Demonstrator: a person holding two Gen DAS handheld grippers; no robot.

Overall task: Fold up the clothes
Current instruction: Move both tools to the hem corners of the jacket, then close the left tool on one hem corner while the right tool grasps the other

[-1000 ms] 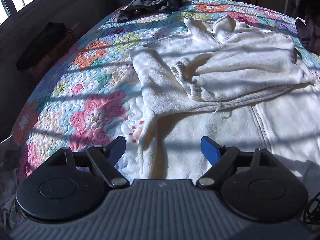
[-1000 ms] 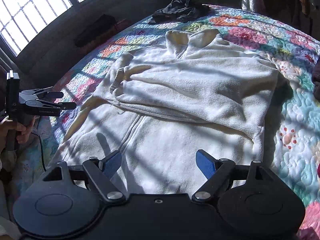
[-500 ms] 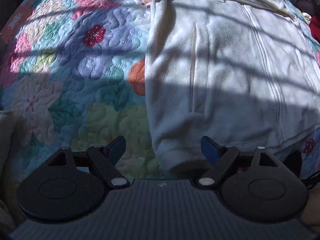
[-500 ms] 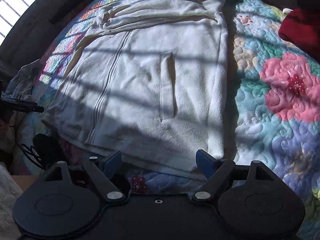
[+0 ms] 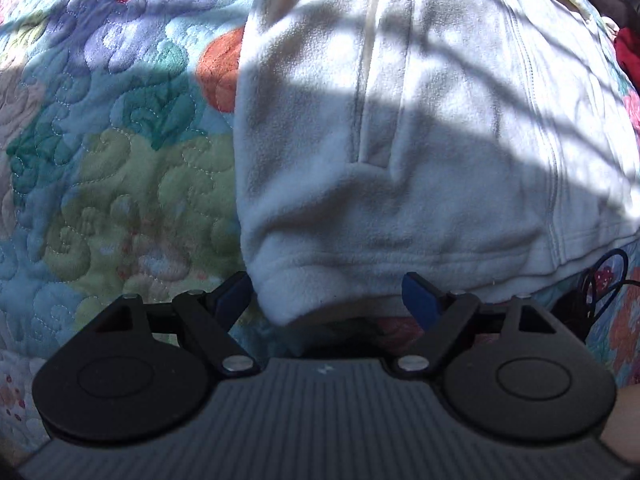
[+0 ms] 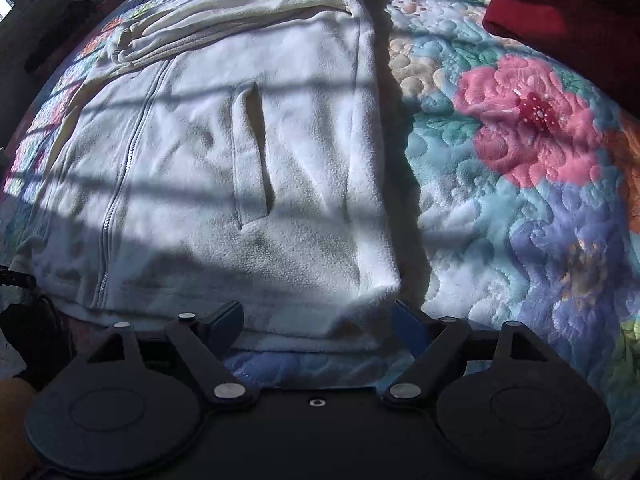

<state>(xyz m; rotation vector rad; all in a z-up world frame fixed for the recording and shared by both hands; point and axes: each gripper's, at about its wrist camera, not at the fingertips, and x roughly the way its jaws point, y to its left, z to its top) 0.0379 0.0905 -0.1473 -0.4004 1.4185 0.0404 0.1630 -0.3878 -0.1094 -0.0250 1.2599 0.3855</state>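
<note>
I am hovering my left gripper (image 5: pixel 326 294) and right gripper (image 6: pixel 318 320), fingers spread and empty, over the hem corners of the soft, limp cream fleece zip jacket (image 6: pixel 248 168) lying flat at the near edge of the floral quilted bed cover (image 6: pixel 520 200), judging those thick corners the best hold.

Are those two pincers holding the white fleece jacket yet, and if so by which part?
Nothing is held yet. The left gripper and right gripper are both open, each straddling a bottom corner of the white fleece jacket at its hem.

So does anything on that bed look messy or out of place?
Mostly tidy. The white fleece jacket lies flat on the floral quilt, sleeves folded across its chest. The one oddity: its lower corner has curled under instead of lying flat. A red garment sits apart.
</note>
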